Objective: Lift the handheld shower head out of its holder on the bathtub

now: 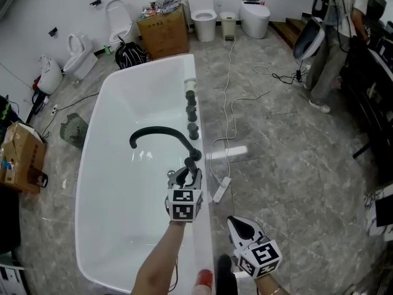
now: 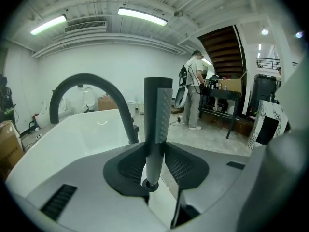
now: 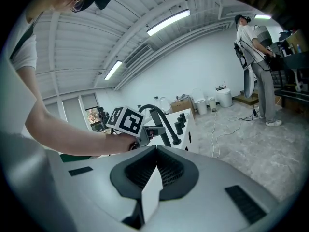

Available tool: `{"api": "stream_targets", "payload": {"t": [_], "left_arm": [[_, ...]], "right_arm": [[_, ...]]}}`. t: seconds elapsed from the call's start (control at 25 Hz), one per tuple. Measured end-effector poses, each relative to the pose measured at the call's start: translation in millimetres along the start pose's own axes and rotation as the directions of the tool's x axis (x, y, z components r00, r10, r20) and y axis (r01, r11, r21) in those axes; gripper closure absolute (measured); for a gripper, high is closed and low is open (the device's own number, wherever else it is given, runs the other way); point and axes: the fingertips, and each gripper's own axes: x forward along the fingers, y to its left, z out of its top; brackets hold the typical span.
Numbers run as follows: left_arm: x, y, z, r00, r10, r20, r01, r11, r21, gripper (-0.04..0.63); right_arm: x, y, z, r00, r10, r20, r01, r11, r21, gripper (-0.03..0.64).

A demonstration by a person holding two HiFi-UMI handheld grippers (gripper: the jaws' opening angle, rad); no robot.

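My left gripper point(image 1: 189, 173) is shut on the dark grey handheld shower head point(image 1: 192, 162) at the right rim of the white bathtub point(image 1: 98, 121). In the left gripper view the shower head point(image 2: 157, 122) stands upright between the pads, and its round lower end shows free below them. Behind it arches the black faucet spout point(image 1: 161, 129) point(image 2: 87, 79). My right gripper point(image 1: 241, 227) hangs shut and empty over the floor to the right of the tub. From the right gripper view I see the left gripper point(image 3: 145, 132) with the shower head point(image 3: 156, 114). The holder itself is hidden.
Three black knobs point(image 1: 191, 111) line the tub's right rim. A white cable with a power strip point(image 1: 220, 189) lies on the floor beside the tub. A person point(image 1: 334, 35) stands far right. Cardboard boxes point(image 1: 163, 32) and toilets point(image 1: 202, 11) stand behind the tub.
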Motion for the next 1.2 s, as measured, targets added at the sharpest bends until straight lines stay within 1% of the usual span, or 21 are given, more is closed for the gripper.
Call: {"api": "stream_targets", "payload": {"t": [0.32, 0.8, 1.0, 1.2], "left_arm": [[-61.4, -11.0, 46.5, 0.999, -0.023, 0.048, 0.021, 0.998, 0.052, 0.457], [-160.8, -29.5, 99.8, 0.990, -0.057, 0.128, 0.042, 0.992, 0.123, 0.457], [-204.4, -28.8, 110.9, 0.984, -0.070, 0.163, 0.044, 0.986, 0.159, 0.457], [-246.4, -32.4, 122.9, 0.980, -0.075, 0.184, 0.043, 0.984, 0.170, 0.457]], "right_arm": [[-29.1, 36.5, 28.7, 0.999, 0.006, 0.039, -0.006, 1.000, -0.018, 0.611], [-83.2, 96.5, 55.9, 0.996, 0.010, 0.090, -0.005, 0.998, -0.055, 0.611], [-99.8, 130.0, 62.9, 0.992, 0.006, 0.124, 0.000, 0.999, -0.045, 0.611], [-120.1, 161.0, 70.8, 0.990, 0.012, 0.138, -0.002, 0.998, -0.067, 0.611]]}}
